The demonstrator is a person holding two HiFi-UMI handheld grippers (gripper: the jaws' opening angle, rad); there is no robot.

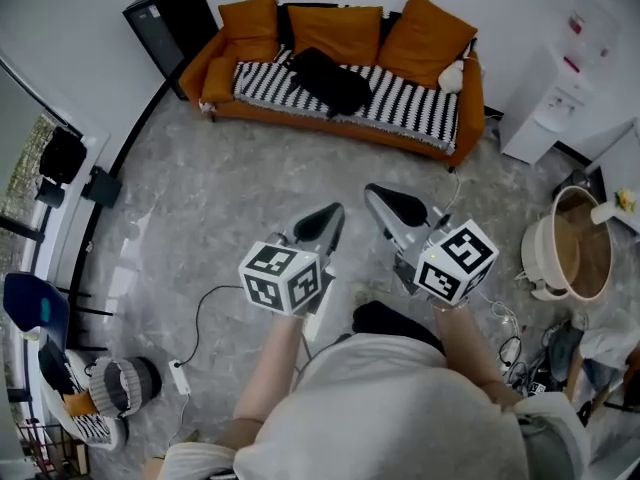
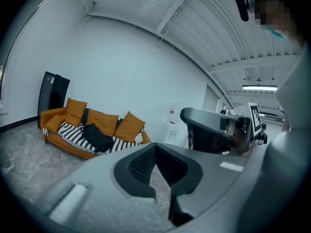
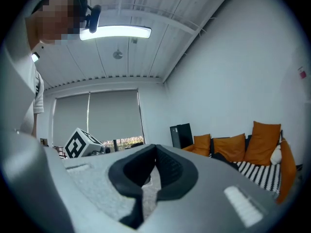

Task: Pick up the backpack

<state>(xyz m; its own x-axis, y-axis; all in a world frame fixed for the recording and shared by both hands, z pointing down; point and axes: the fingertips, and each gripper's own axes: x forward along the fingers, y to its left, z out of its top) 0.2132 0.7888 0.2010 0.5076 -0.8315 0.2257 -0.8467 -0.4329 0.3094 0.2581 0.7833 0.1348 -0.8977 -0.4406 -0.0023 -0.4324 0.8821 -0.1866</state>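
The black backpack (image 1: 330, 80) lies on the striped seat cover of an orange sofa (image 1: 345, 118) against the far wall. It also shows in the left gripper view, where the backpack (image 2: 97, 137) sits small and far off, and as a dark shape at the backpack (image 3: 221, 158) in the right gripper view. Both grippers are held over the floor well short of the sofa. My left gripper (image 1: 328, 220) and my right gripper (image 1: 385, 203) are side by side, each shut with nothing between the jaws. The jaw tips meet at my left gripper (image 2: 155, 147) and my right gripper (image 3: 155, 148).
A black cabinet (image 1: 170, 23) stands left of the sofa and a white water dispenser (image 1: 560, 98) to its right. A round tub (image 1: 575, 248) and cables lie at the right, a power strip (image 1: 180, 376) and a chair (image 1: 40, 318) at the left.
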